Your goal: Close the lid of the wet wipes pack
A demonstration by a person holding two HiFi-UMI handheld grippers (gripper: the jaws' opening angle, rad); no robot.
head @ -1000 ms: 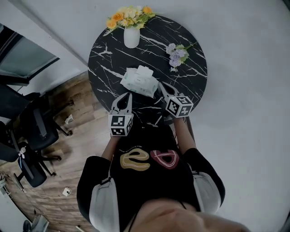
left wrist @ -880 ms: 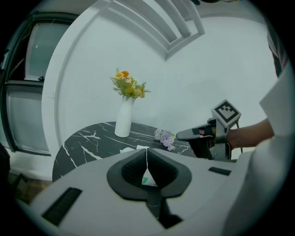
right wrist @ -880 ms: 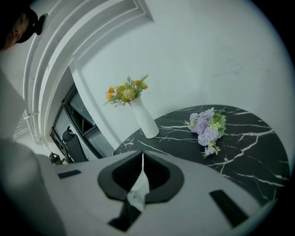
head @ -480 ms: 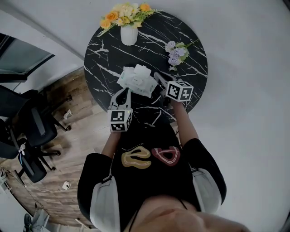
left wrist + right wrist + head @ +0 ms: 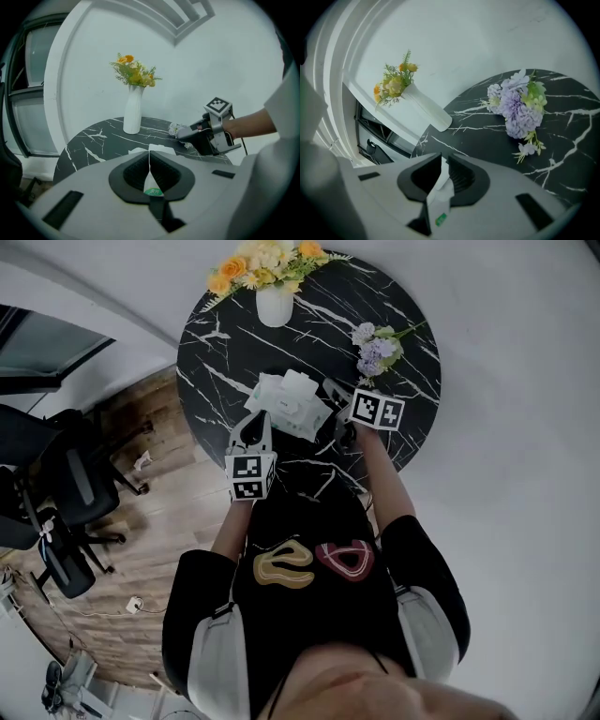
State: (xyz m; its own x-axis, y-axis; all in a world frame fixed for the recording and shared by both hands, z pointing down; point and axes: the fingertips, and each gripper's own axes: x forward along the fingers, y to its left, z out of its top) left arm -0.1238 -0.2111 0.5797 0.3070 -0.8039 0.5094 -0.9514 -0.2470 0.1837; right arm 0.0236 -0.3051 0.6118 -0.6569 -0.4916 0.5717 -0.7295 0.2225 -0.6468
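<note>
The white wet wipes pack (image 5: 289, 405) lies near the middle of the round black marble table (image 5: 234, 343), its lid raised on top with a wipe sticking up. My left gripper (image 5: 255, 424) rests at the pack's near left corner, jaws shut and empty. In the left gripper view the pack (image 5: 159, 150) shows just past the left gripper (image 5: 149, 157). My right gripper (image 5: 332, 390) sits along the pack's right side. The right gripper (image 5: 443, 161) has its jaws drawn to a thin slit with nothing gripped. The pack (image 5: 439, 190) shows below them.
A white vase of yellow and orange flowers (image 5: 275, 306) stands at the table's far edge. A purple flower sprig (image 5: 375, 348) lies at the right, close to the right gripper. Dark office chairs (image 5: 56, 493) stand on the wood floor at the left.
My right gripper has moved away from me along the pack's right side, toward the purple flowers. The left gripper has stayed at the pack's near left corner.
</note>
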